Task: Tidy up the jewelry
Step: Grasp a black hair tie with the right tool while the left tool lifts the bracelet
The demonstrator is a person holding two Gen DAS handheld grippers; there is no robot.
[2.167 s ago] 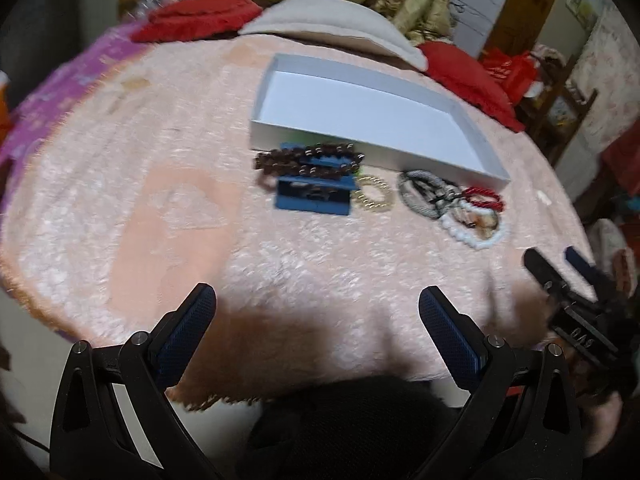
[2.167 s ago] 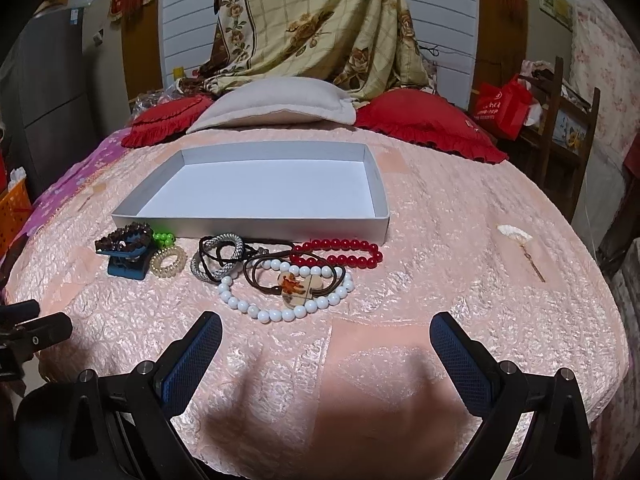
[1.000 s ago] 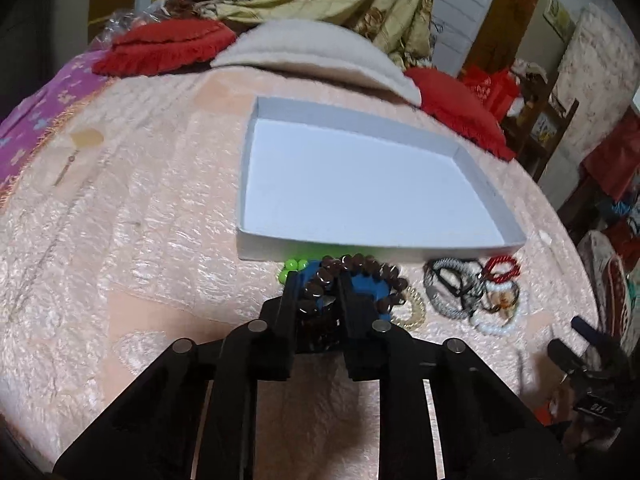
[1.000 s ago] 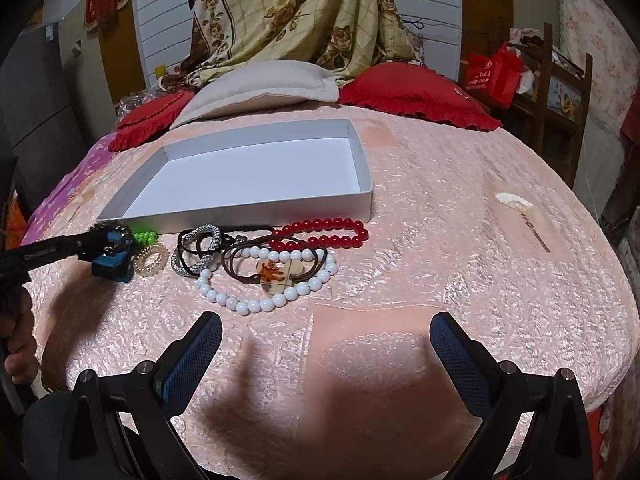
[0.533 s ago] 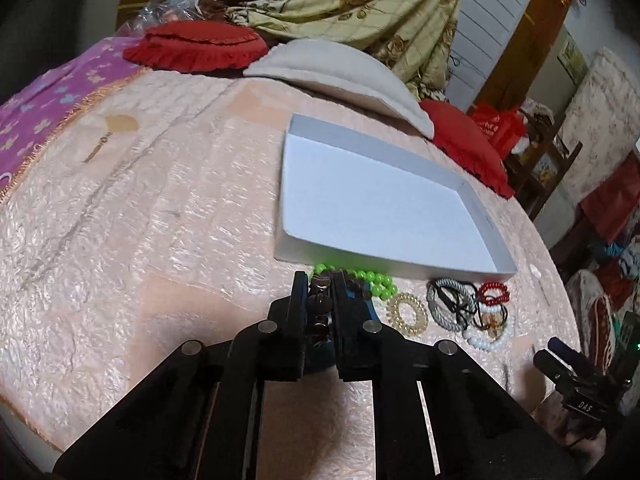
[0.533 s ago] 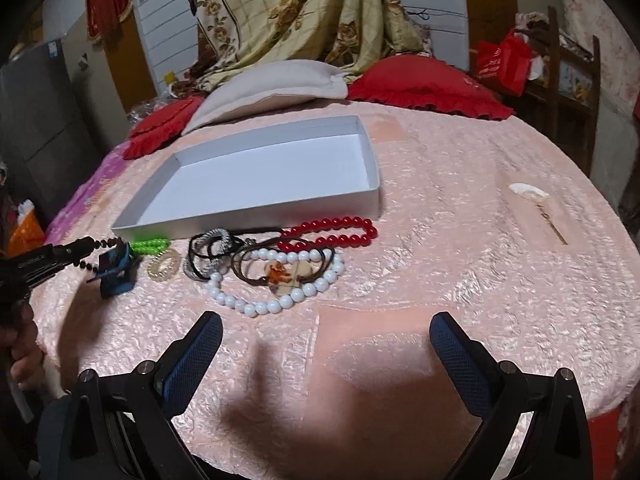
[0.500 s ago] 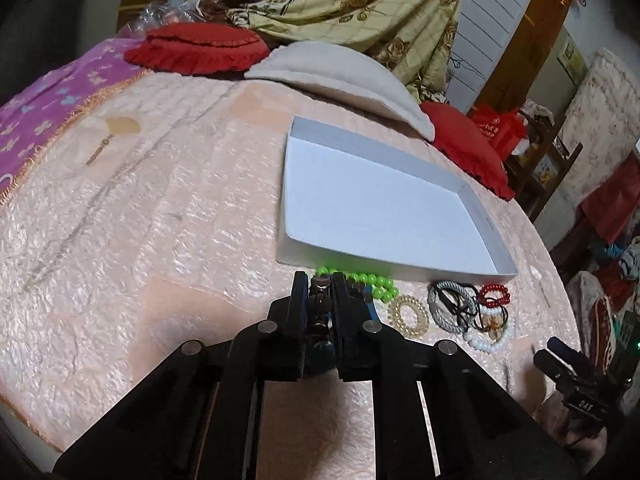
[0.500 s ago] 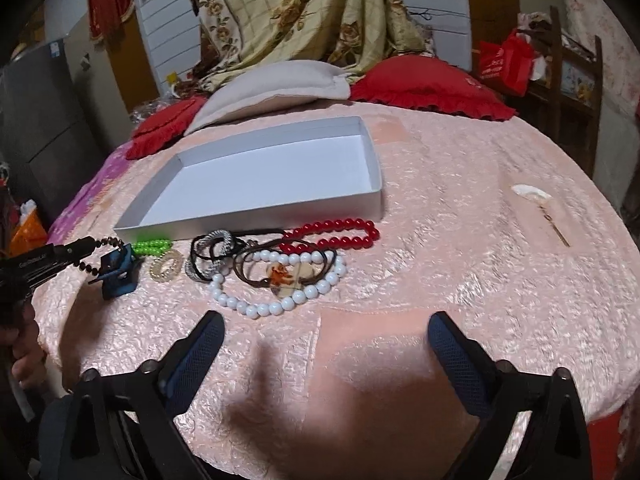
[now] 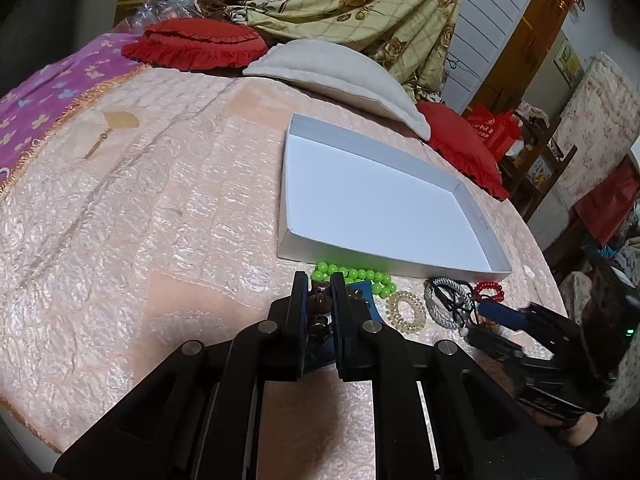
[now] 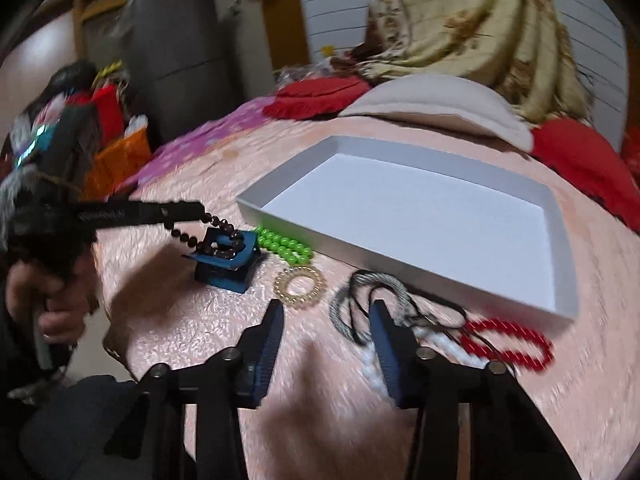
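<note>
A bed covered in a pink quilted bedspread [image 9: 140, 220] fills both views; on it sits a shallow white cardboard tray [image 9: 404, 168], bare inside. The left gripper [image 9: 320, 300] is clenched on a dark brown bead bracelet [image 10: 216, 236]; in the right wrist view one end of the strand is pinched at the tips while the rest droops in a loose loop onto a small blue stand [image 10: 226, 266], so it is only partly lifted. At about 2 o'clock from the stand, just beside the tray's near wall, lies a bright green bead bracelet [image 10: 286, 246]; at 4 o'clock from it, a gold coil hair tie [image 10: 298, 284].

The right gripper [image 10: 326, 330] hangs low over the bedspread with its blue-padded jaws parted and nothing between them; just past its tips lie grey hair ties tangled with black cord [image 10: 370, 300], and from 3 to 4 o'clock a white bead bracelet [image 10: 440, 344] and a red bead bracelet [image 10: 508, 340] — this view is blurred.

The brown strand looks light and limp; it will likely swing and could snag on the stand. Round beads are slippery — the firmer hold is probably across the cord between beads, or on several gathered together. The tangled cords may well drag neighbours along, so taking one loop at its free outer edge seems safest.
</note>
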